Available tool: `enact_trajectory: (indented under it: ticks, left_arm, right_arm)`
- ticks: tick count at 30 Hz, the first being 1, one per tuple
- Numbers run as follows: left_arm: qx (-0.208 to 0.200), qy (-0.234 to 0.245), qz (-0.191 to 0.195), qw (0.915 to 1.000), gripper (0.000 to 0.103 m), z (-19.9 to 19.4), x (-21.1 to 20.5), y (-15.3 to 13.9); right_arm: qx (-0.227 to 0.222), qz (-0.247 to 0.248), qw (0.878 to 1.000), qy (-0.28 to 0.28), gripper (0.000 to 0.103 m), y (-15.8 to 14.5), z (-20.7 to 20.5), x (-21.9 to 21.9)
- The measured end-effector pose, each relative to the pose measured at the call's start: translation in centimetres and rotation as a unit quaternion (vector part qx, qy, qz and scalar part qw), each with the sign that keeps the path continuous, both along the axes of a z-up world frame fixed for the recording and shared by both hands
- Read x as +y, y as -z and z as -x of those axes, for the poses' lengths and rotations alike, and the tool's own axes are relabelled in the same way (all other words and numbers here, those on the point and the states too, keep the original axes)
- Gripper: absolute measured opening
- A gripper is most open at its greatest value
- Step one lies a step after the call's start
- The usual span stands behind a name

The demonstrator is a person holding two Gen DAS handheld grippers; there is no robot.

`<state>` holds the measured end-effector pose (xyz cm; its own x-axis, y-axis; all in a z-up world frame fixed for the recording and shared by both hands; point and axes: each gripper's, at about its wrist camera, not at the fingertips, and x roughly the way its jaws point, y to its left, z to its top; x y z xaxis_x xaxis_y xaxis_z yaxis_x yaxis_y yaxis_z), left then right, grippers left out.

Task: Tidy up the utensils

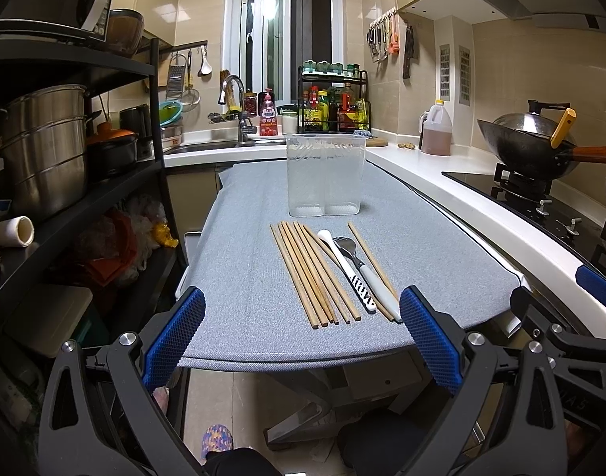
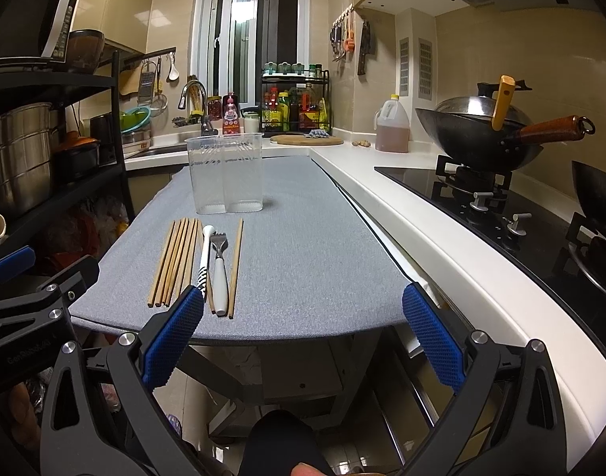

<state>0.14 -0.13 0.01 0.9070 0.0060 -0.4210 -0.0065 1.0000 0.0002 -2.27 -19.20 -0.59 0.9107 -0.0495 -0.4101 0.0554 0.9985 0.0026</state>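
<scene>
Looking along my left gripper (image 1: 302, 329), I see its blue pads wide apart with nothing between them; my right gripper (image 2: 303, 327) is the same, spread open and empty, both hanging at the near edge of the grey cloth-covered table (image 1: 239, 277). The near tip of the white-handled fork (image 1: 366, 269) is hidden behind my left gripper's right pad, and in the right view the striped end of the white spoon (image 2: 204, 256) goes behind the left pad. How many compartments the clear plastic holder (image 1: 324, 174) has is hard to tell; it stands upright at the far middle of the table, apart from the utensils. A wok (image 2: 477, 139) sits on the stove at the right, a steel pot (image 1: 45, 146) on the black shelf at the left. The wooden chopsticks (image 1: 308, 273) lie flat side by side, long axes running from me toward the holder, one single chopstick (image 2: 236, 265) lying right of the fork.
</scene>
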Motion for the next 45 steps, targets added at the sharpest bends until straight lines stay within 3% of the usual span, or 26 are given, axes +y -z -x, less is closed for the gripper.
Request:
enact_trajectory:
  ticks: [33,45]
  left_arm:
    - [0.001,0.001,-0.001,1.0000,0.095,0.0,0.0,0.0]
    - [0.037,-0.019,0.004,0.9991,0.095,-2.9,1.5,1.3]
  right_arm:
    - [0.002,-0.004,1.000,-0.008,0.098,-0.3,-0.2,-0.1]
    - [0.053,-0.035,0.997,-0.041,0.098,1.2,-4.6,-0.3]
